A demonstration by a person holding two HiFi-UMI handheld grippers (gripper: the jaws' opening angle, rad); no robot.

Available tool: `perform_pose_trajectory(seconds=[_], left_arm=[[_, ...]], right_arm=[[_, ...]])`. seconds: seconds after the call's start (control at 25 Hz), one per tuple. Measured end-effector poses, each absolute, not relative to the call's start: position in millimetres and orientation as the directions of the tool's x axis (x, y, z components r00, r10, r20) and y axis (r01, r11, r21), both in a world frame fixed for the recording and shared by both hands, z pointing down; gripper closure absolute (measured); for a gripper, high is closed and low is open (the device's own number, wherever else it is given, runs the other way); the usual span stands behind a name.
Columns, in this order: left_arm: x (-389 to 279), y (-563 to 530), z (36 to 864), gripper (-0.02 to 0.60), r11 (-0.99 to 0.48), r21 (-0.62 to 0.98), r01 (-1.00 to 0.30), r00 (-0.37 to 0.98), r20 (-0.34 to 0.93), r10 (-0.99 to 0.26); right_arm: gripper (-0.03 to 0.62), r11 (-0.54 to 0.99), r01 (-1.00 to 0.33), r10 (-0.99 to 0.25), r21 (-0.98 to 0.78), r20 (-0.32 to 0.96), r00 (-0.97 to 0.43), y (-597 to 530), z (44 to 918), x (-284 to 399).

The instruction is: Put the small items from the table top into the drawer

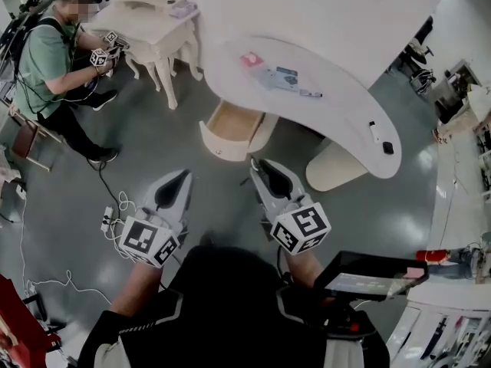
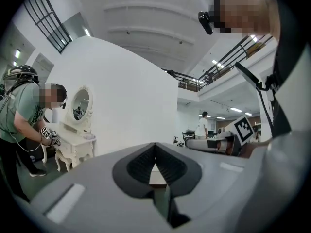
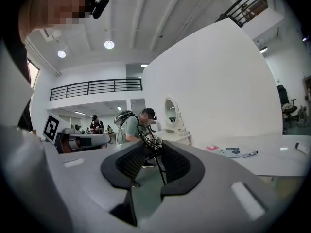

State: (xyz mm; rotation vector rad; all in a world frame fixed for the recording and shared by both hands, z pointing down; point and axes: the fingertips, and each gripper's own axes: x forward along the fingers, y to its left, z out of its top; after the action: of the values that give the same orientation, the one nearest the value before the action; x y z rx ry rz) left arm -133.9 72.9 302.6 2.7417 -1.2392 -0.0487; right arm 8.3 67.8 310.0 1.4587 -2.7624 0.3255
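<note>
Several small items (image 1: 285, 75) lie on the white tabletop (image 1: 345, 121), untouched; the drawer (image 1: 219, 146) stands open. Left tool (image 1: 186, 175) pinched together, right tool (image 1: 259, 164) part-open, both empty, well short. Approach step: next, reach and grasp one item.

You have bright, even light from round ceiling lamps (image 3: 109, 44); the white curved surface (image 1: 345, 121) nearly washes out, the glossy grey floor (image 1: 153, 136) glints, and edges bend and darken.

Left gripper (image 1: 186, 176), right gripper (image 1: 255, 164) alongside, open drawer (image 1: 220, 149) ahead of their jaws, small items (image 1: 281, 76) on white table (image 1: 345, 121) beyond.
</note>
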Motion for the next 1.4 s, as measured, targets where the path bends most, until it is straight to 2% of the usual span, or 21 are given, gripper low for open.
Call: perform_pose_trajectory(seconds=[0.36,0.6,0.92,1.28,1.4], left_arm=[[-171,46,308,0.581,-0.717,0.171,-0.676,0.728,-0.002,-0.686],[-173,14,325,0.581,-0.712,0.196,-0.675,0.727,0.007,-0.687],[-157,-54,321,0.581,-0.695,0.147,-0.704,0.707,0.041,-0.706],[-102,-155,320,0.580,-0.700,0.116,-0.704,0.710,0.093,-0.698],[-84,-185,319,0.580,-0.695,0.092,-0.713,0.700,0.124,-0.703]], right_arm=[[0.488,0.490,-0.855,-0.849,-0.172,0.129,-0.512,39,313,-30],[0.489,0.472,-0.867,-0.856,-0.163,0.152,-0.494,11,322,-30],[0.488,0.496,-0.844,-0.842,-0.202,0.123,-0.525,-61,329,-16],[0.488,0.540,-0.813,-0.815,-0.216,0.108,-0.570,-143,325,28],[0.488,0.535,-0.827,-0.826,-0.171,0.099,-0.555,-166,324,50]])
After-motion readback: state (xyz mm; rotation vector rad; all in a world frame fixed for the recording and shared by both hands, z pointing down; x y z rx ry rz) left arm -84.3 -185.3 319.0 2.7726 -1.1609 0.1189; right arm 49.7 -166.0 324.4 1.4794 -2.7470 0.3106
